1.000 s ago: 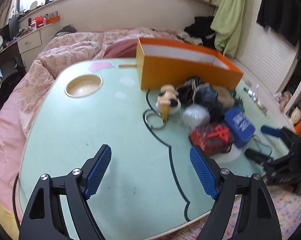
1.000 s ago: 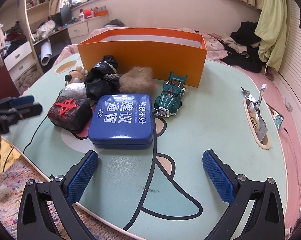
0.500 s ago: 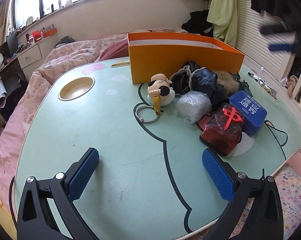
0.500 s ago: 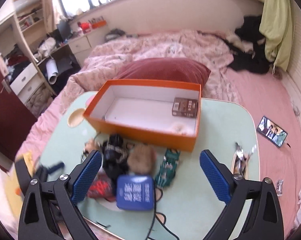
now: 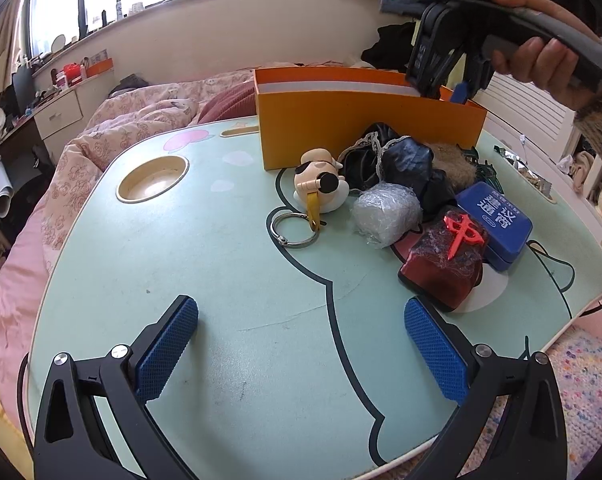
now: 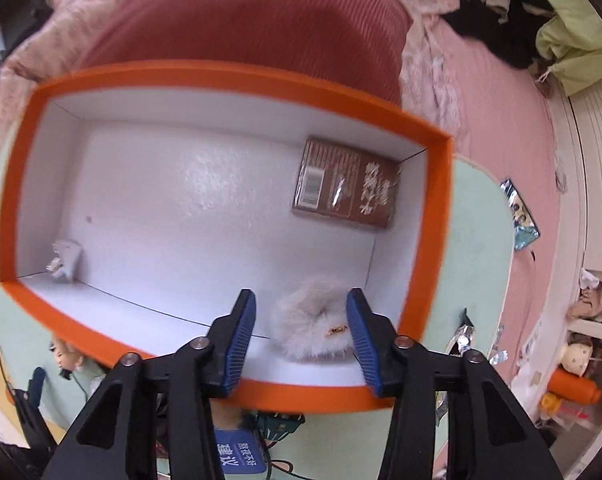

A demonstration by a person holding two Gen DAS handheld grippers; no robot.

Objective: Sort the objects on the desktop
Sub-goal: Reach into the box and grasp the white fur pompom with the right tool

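While my right gripper [image 6: 301, 332] hangs with fingers apart around the pale fluffy scrunchie [image 6: 315, 320] inside the orange box [image 6: 237, 76], I judge it soft and light; pinch its middle. My left gripper [image 5: 301, 356] waits open. Only its view shows the blue tin [image 5: 497, 220].

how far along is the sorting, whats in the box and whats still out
Early on. The orange box already holds a brown packet, a fluffy pale scrunchie and a small crumpled scrap. The right gripper hangs open over the scrunchie; the left gripper is open, empty. Left out: toy keychain, blue tin, red wrapped block, plastic-wrapped ball.
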